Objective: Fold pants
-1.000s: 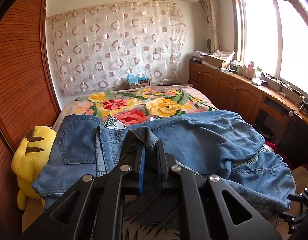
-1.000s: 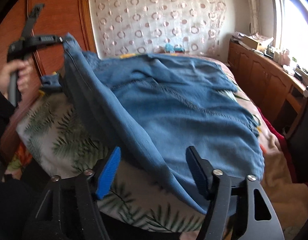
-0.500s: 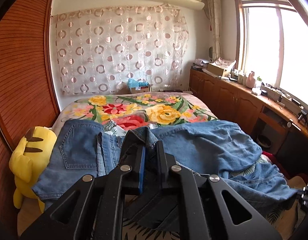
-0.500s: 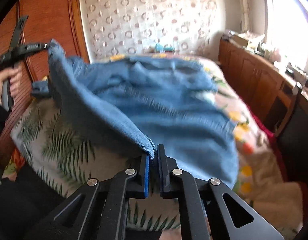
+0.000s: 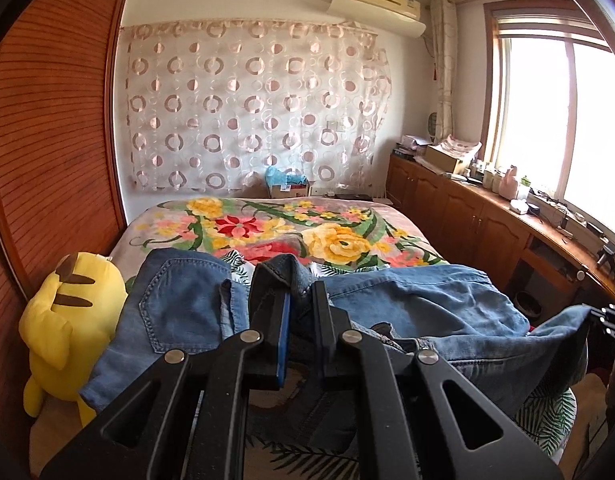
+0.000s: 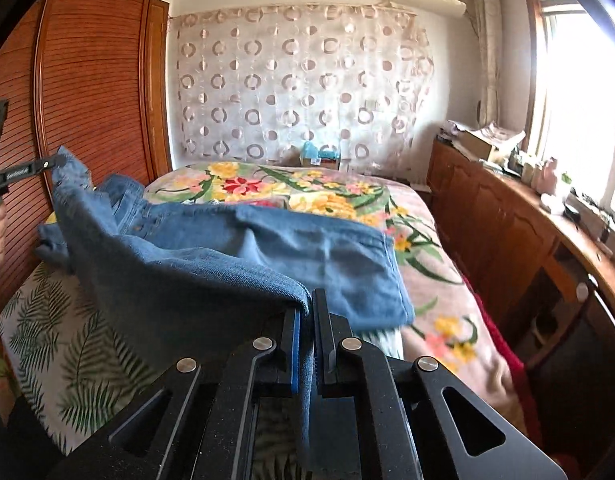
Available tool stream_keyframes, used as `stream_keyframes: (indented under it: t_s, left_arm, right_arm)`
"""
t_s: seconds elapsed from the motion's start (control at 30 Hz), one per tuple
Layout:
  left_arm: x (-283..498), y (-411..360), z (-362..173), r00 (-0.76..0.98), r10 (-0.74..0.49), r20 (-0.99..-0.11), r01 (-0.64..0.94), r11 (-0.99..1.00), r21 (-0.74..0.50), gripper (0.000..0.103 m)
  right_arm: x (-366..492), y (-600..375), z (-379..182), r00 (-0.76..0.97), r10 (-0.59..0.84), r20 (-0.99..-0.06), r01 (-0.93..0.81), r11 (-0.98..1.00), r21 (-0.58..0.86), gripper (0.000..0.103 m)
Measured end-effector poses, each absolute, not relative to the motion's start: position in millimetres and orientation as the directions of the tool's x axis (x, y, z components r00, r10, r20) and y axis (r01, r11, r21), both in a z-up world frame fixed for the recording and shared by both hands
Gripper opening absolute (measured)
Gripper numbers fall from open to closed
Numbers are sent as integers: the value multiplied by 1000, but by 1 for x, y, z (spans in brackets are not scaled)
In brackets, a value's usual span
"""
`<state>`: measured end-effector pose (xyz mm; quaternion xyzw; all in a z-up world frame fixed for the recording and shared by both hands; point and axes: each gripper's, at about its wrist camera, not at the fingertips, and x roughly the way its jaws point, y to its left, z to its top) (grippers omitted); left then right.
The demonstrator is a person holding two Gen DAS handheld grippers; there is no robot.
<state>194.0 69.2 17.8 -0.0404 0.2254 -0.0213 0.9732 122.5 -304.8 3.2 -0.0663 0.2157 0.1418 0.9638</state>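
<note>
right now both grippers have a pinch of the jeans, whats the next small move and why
Probably carry both pinched edges together toward the far side of the bed. The left gripper and right gripper are each shut on the jeans, whose near edge hangs lifted between them while the rest lies on the floral blanket, unfolded.

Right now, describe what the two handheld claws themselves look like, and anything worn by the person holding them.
Both claws are matte black plastic linkages with triangular cut-outs and round silver pivot pins. On the left claw and the right claw, one finger carries a blue pad, the other a black one. Seen from the right wrist view, the left claw's side bar bears small white lettering, too small to read. No cables or sleeves clearly show.
</note>
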Motion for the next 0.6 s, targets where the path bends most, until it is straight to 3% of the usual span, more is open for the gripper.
stream_keyframes:
  t_s: [0.37, 0.6]
  left_arm:
    - [210, 94, -13, 878, -62, -474, 1, 992, -127, 11]
    - [232, 100, -5, 887, -68, -457, 2, 990, -143, 11]
  right_arm:
    - [170, -292, -15, 845, 252, -471, -335, 937, -101, 5]
    - [200, -290, 15, 863, 244, -442, -325, 938, -118, 5]
